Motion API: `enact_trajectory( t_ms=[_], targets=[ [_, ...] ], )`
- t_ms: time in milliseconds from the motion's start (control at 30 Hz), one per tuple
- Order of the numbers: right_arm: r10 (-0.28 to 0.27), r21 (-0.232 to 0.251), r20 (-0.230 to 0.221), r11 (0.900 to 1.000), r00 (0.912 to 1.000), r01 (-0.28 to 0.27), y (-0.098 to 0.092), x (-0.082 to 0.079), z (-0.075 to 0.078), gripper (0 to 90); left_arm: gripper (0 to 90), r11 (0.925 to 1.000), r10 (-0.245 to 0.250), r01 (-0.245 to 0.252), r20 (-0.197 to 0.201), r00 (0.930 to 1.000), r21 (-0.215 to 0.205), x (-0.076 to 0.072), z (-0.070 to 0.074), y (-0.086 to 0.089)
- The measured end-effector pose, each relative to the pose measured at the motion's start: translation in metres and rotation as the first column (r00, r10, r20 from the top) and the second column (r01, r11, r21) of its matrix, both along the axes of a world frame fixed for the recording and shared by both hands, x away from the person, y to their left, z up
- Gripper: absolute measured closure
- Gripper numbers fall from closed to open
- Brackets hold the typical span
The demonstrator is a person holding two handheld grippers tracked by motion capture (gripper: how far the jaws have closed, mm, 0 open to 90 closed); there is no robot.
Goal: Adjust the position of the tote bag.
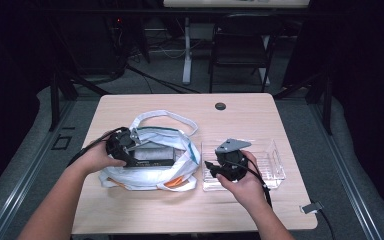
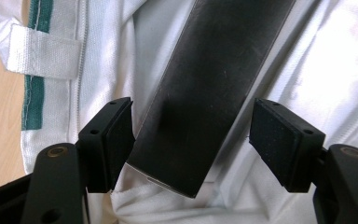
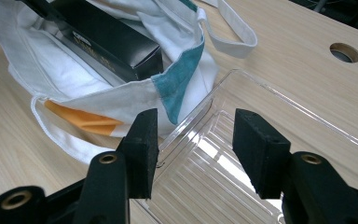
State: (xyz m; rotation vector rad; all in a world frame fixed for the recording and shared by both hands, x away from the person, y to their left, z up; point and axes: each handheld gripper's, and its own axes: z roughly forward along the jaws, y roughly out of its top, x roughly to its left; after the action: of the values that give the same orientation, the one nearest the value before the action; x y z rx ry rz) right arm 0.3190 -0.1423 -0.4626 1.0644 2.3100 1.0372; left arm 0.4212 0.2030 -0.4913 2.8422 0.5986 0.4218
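1 white bag [image 1: 145,175], 1 black box [image 3: 107,39], 1 clear tray [image 1: 272,165], 2 hand-held grippers

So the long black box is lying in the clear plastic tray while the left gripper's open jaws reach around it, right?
Not quite. The black box lies inside the white cloth bag, not in the clear plastic tray. The left gripper view shows it resting on the bag's white fabric, with the left gripper open around its end.

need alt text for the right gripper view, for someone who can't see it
The right gripper, jaws open, hovers over the near corner of an empty clear plastic tray on a light wooden table. Beyond the tray's corner lies an open white cloth bag with teal and orange patches, holding a long black box.
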Motion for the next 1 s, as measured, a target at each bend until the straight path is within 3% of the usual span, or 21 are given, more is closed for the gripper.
enact_trajectory(
  t_ms=[733,1000],
  targets=[
    [-0.001,-0.001,-0.007,1.000,1.0000,0.001,0.000,0.000,-0.002,50.4,29.5,0.9958,-0.054,0.055,-0.022,0.9983,0.073,0.009,-0.020,-0.013],
    [0.002,-0.009,-0.006,1.000,1.0000,-0.002,0.000,0.000,-0.002,50.4,29.3,0.9942,-0.069,0.071,-0.031,0.9971,0.081,0.011,-0.025,-0.015]
  ],
)
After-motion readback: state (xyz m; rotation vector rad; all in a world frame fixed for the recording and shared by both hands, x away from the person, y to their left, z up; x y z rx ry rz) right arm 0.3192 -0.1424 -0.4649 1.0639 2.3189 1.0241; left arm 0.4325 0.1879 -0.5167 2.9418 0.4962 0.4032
